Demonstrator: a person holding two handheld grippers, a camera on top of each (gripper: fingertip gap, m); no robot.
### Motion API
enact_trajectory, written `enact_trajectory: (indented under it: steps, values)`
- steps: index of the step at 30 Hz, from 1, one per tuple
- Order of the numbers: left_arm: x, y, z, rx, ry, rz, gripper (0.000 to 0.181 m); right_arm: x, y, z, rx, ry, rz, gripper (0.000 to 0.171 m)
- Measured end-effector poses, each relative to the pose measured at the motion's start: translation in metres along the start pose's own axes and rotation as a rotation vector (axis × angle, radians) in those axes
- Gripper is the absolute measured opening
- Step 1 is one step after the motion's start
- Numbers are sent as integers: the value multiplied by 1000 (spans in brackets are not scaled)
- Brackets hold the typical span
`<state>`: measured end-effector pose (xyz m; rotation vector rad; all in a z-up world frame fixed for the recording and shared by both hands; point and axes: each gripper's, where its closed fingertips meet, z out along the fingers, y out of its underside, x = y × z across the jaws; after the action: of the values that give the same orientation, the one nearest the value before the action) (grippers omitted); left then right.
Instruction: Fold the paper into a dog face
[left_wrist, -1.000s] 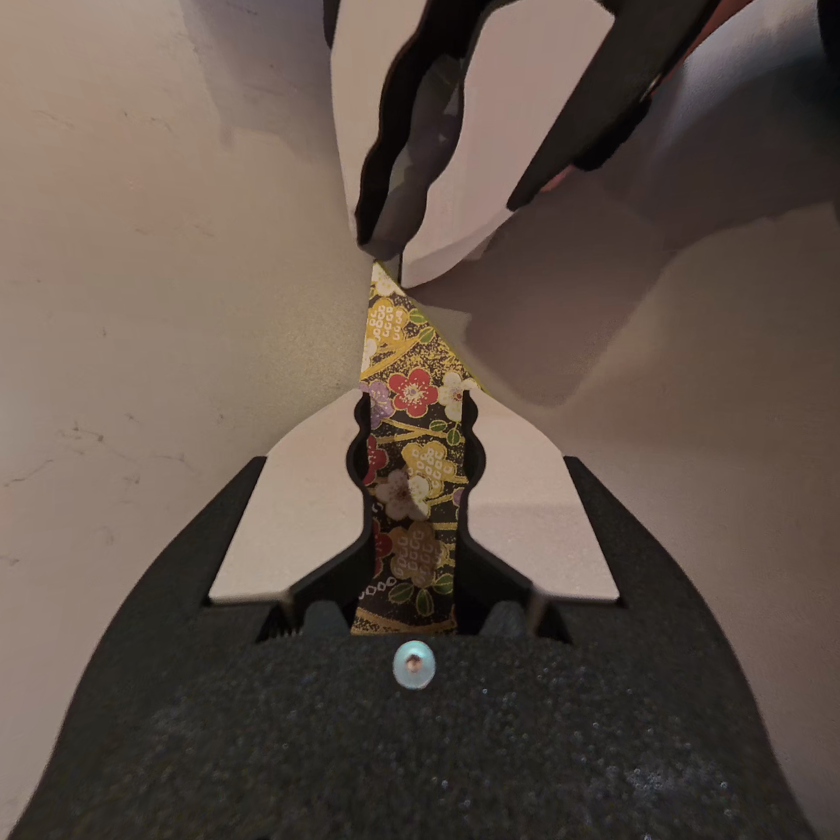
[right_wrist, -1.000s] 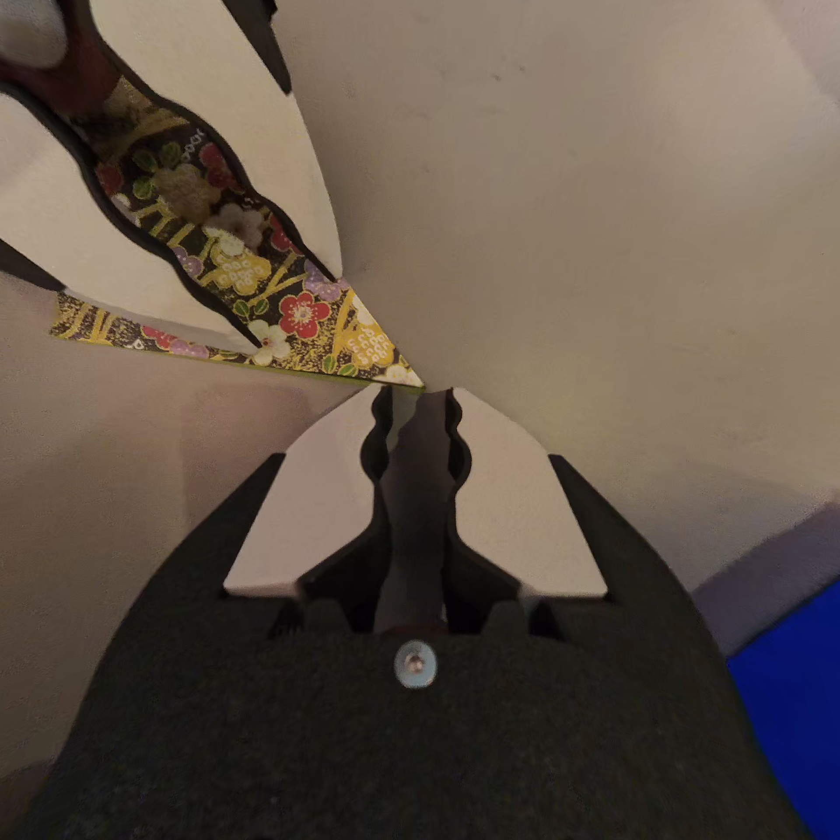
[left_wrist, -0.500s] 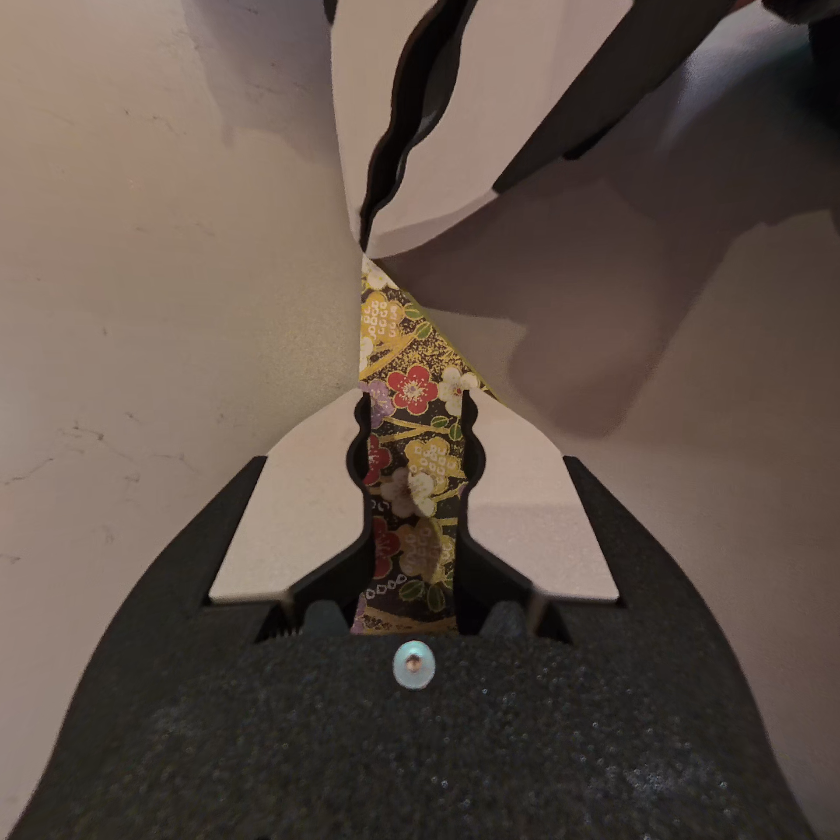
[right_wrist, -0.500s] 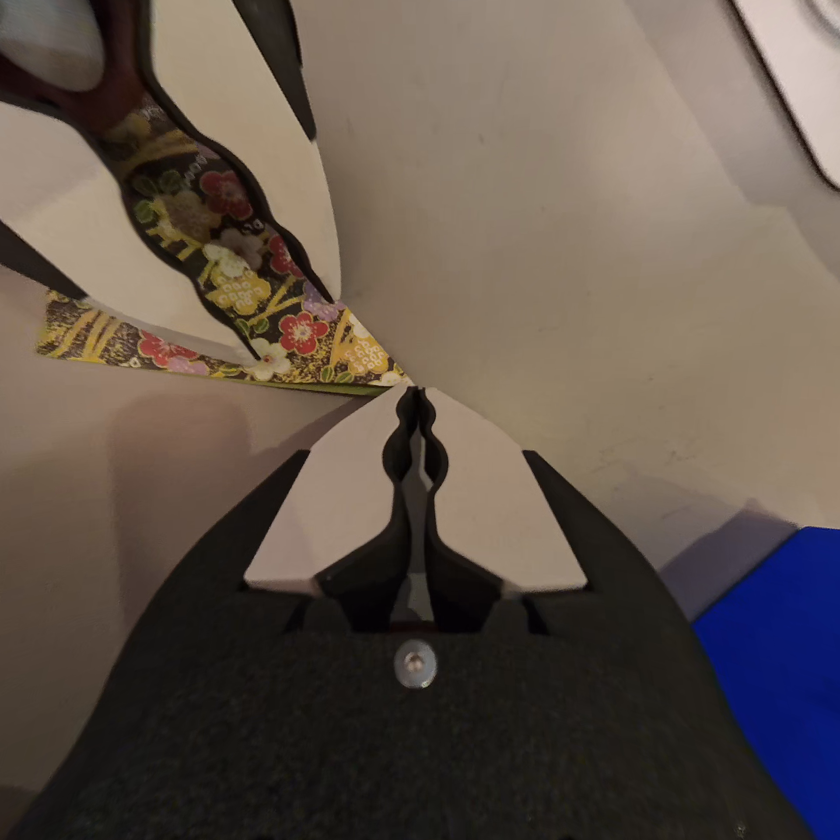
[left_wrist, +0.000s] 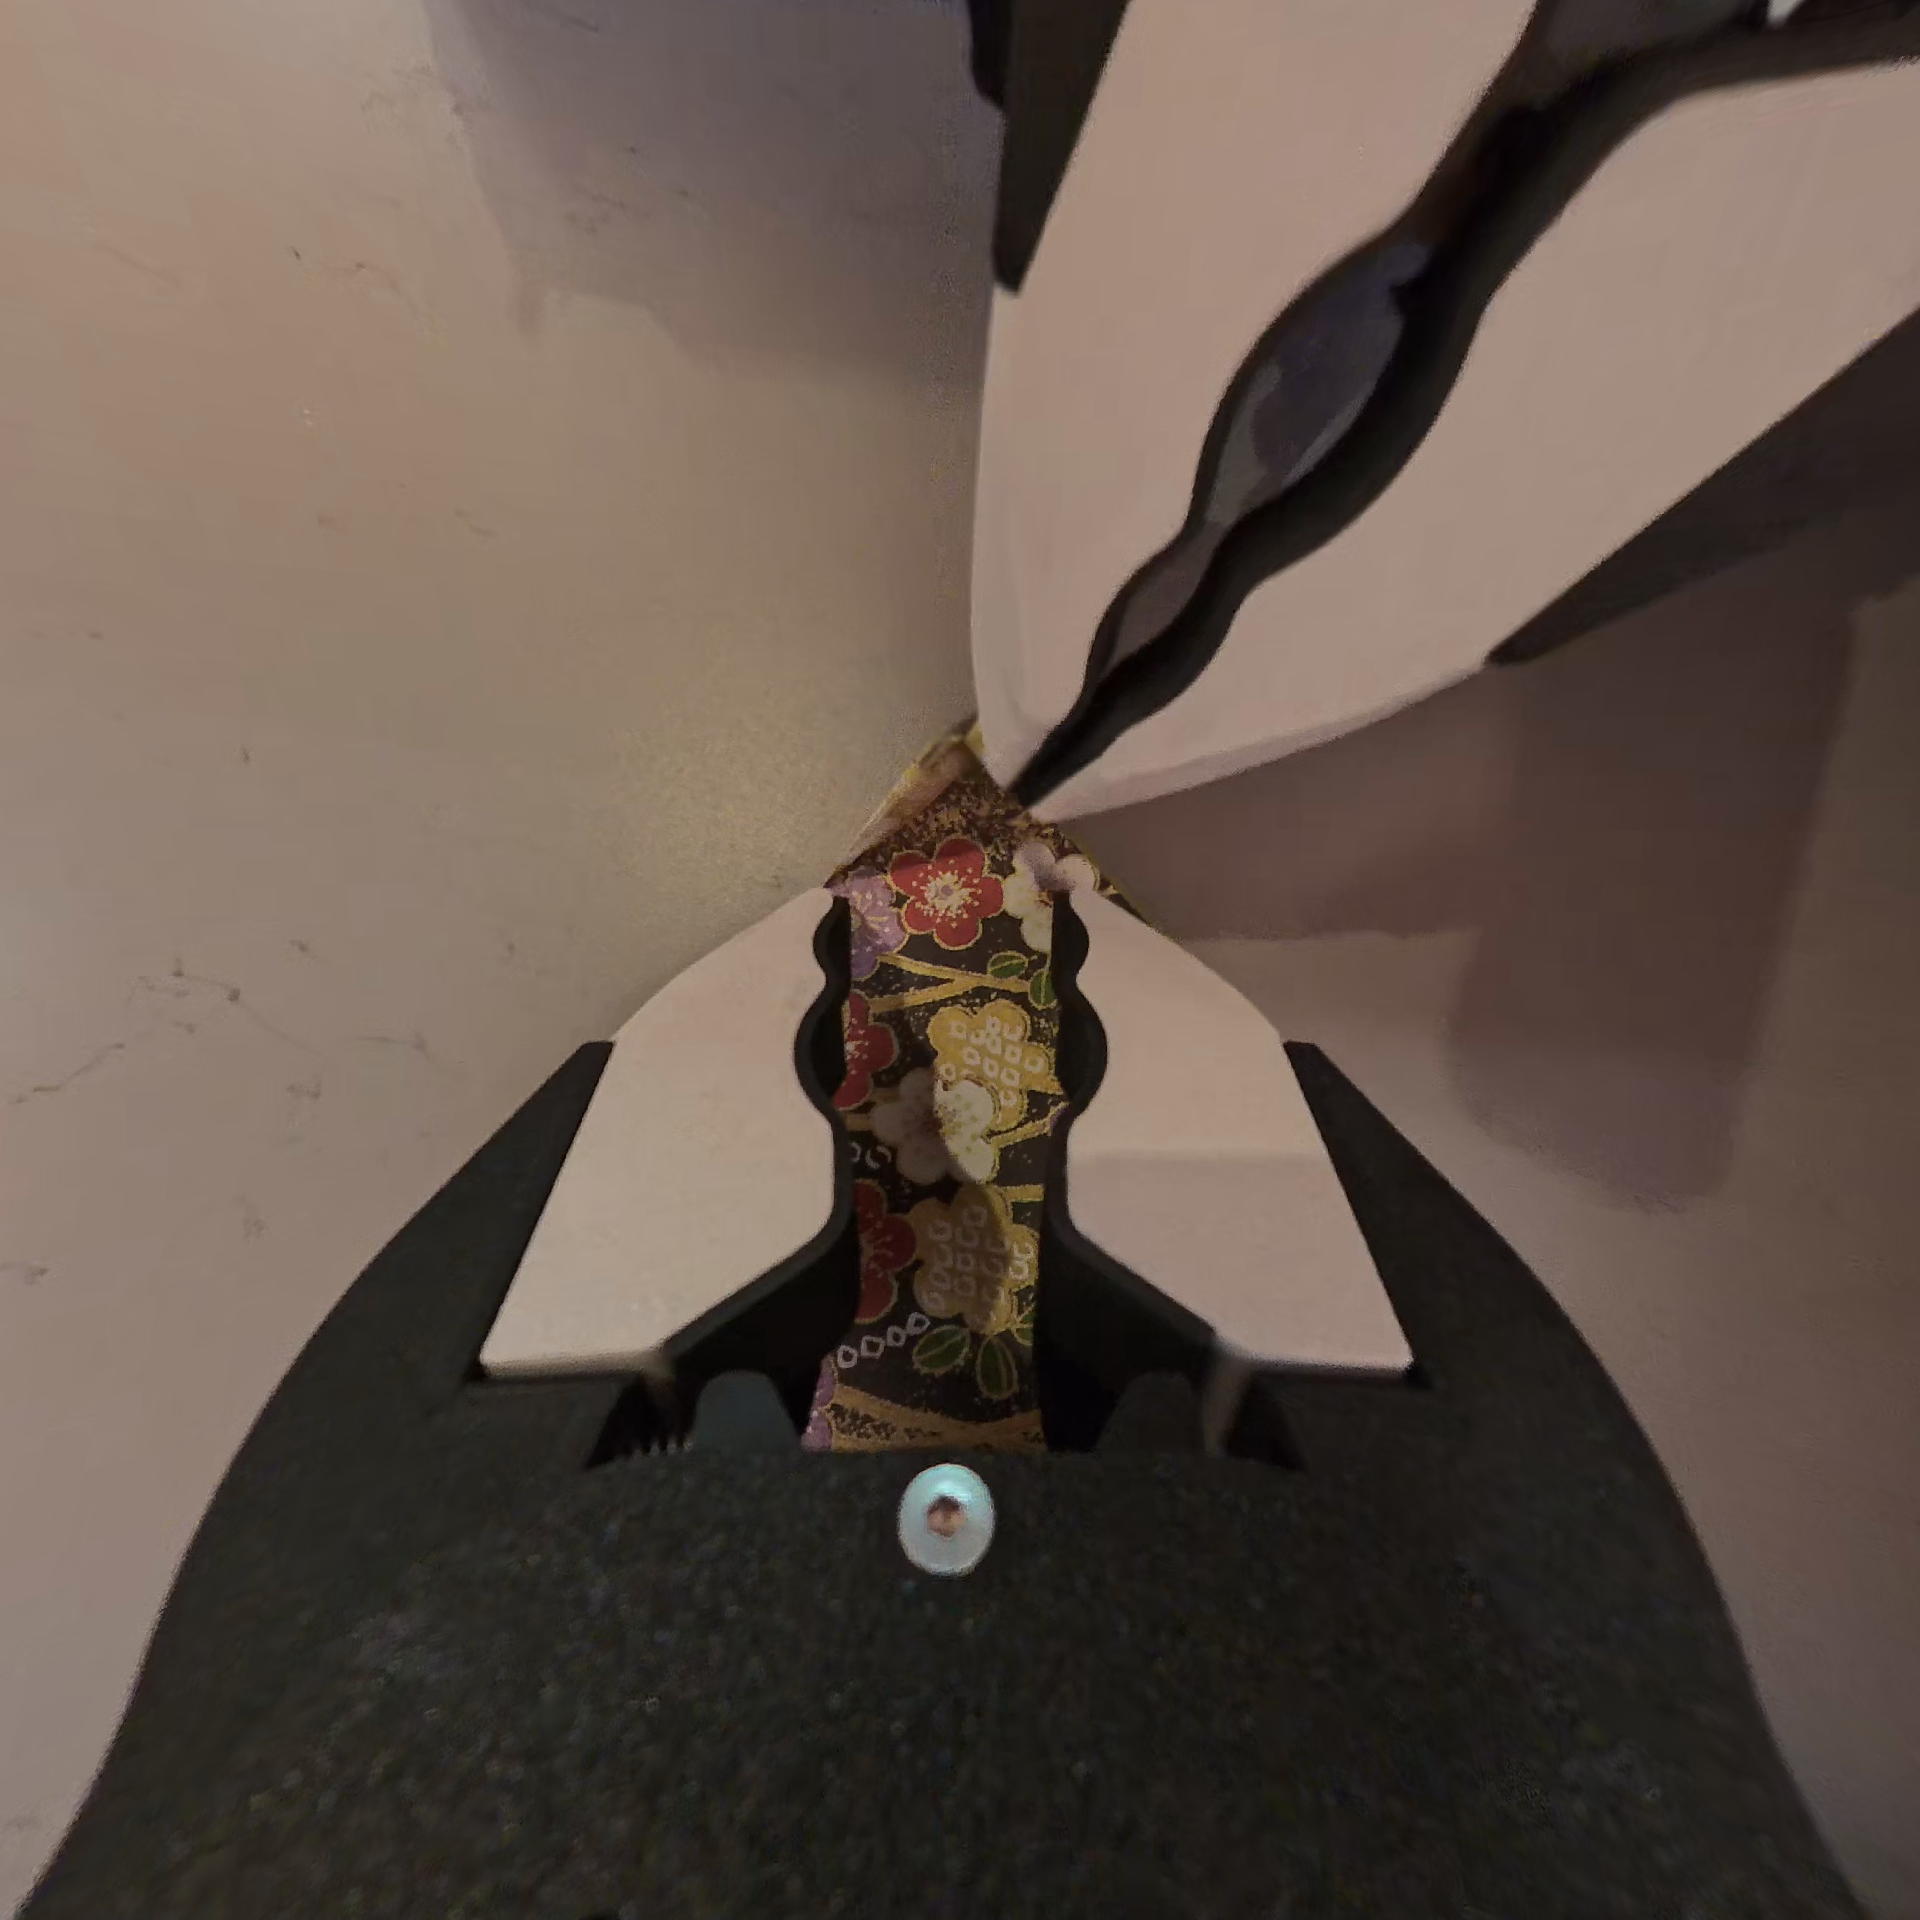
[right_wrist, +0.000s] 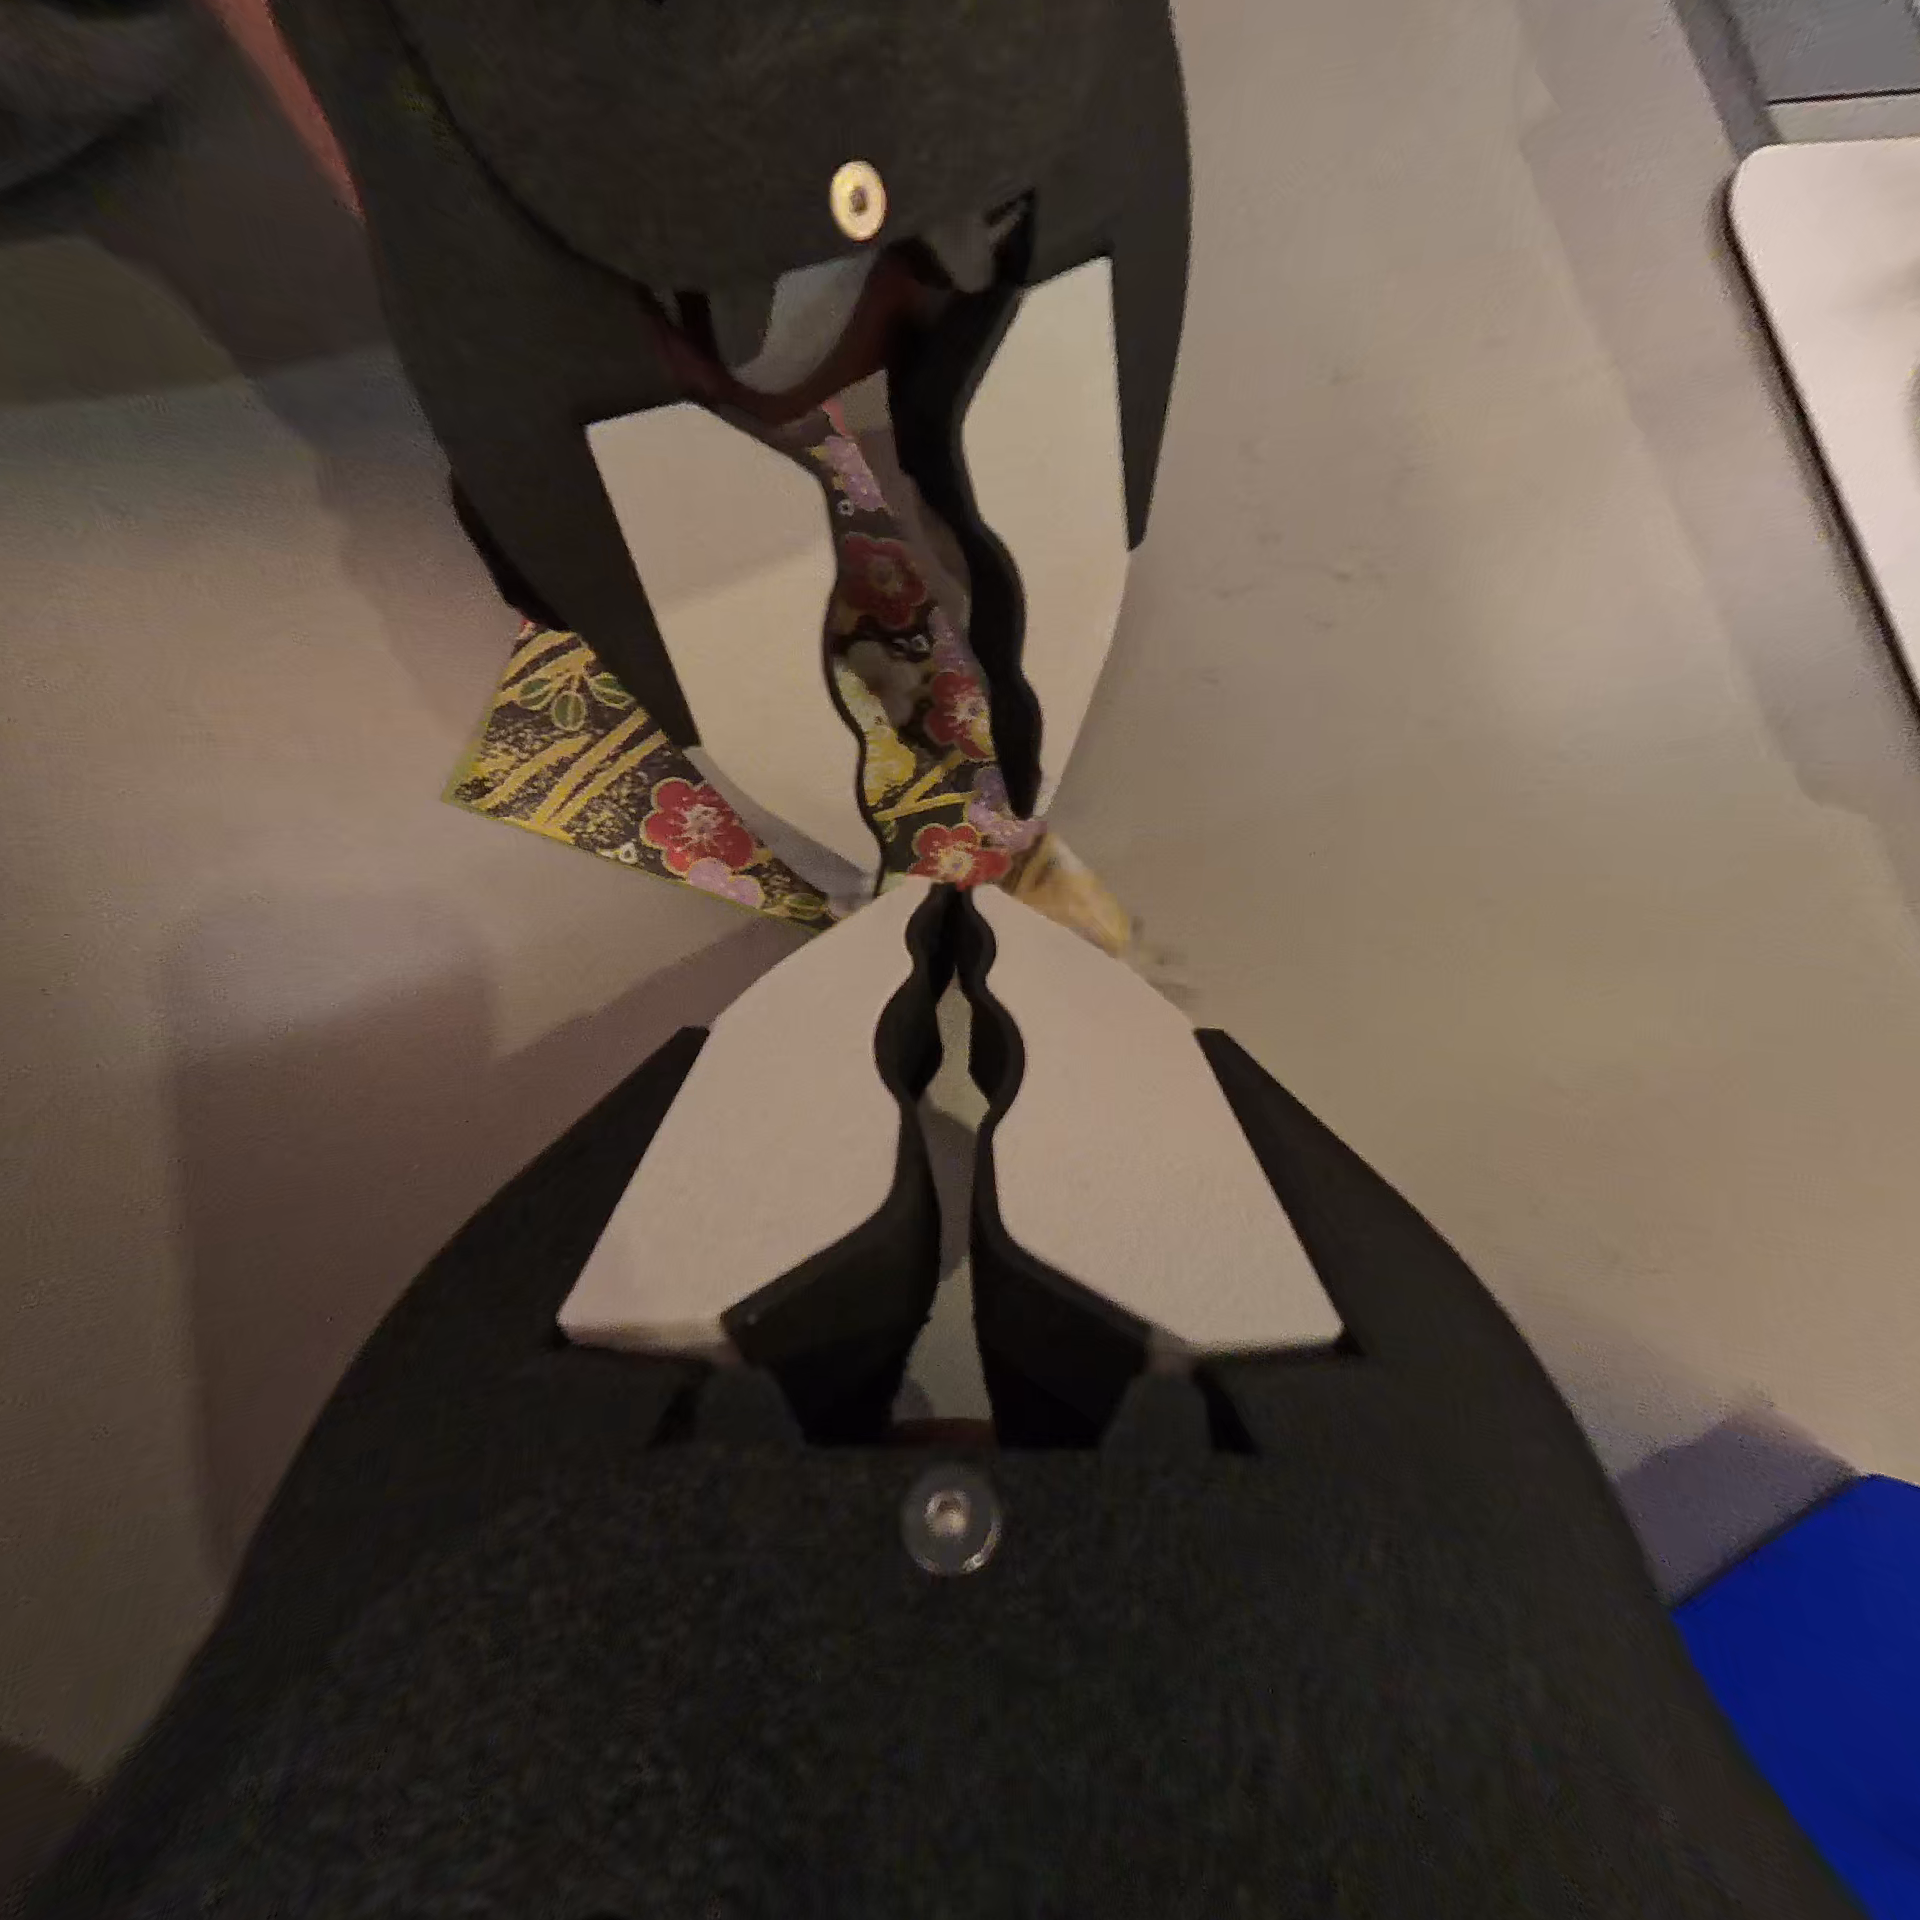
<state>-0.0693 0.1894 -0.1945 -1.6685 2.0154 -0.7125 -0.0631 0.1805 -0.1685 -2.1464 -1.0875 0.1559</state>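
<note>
Two grippers are meeting over one small piece of floral origami paper (left_wrist: 951, 1049), and you are working well into the folding rather than at its start. In the left wrist view your left gripper (left_wrist: 951, 904) is standing with its tongs spread, the patterned paper showing flat between them at the frame's centre, so it is framing or pressing the sheet, not pinching it. Your right gripper (left_wrist: 1013, 790) is reaching in from the upper right with its tongs pressed nearly together at the paper's far corner; whether they are actually nipping that tip you cannot tell, since the contact is hidden. In the right wrist view the same paper (right_wrist: 613, 779) is lying on the pale tabletop (right_wrist: 1455, 727), a pointed flap sticking out to the left of centre and a curled, blurred tip to the right. Judging from this, you are turning down one corner, probably an ear; the finished dog face is not yet showing.
</note>
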Motion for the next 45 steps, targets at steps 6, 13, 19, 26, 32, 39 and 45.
enact_trajectory:
  steps: [6, 13, 19, 26, 32, 39, 45]
  values:
    - [0, 0, 0, -1, -2, -1, 36, -6, 7, 9, -17, -5, 21, 0]
    - [0, 0, 0, 0, -6, -3, 37, 44, 20, 0, 24, 46, 425, 27]
    - [0, 0, 0, 7, -7, -6, 36, 34, 35, 9, -41, -32, 512, 40]
    - [0, 0, 0, 9, -6, -7, 36, 26, 27, 11, 8, -89, 628, 33]
    - [0, 0, 0, 8, -7, -7, 36, 23, 23, 6, 86, -227, 830, 26]
    - [0, 0, 0, 7, -7, -7, 36, 27, 21, 9, 104, -275, 937, 16]
    - [0, 0, 0, 8, -8, -8, 36, 26, 16, 14, 132, -320, 956, 0]
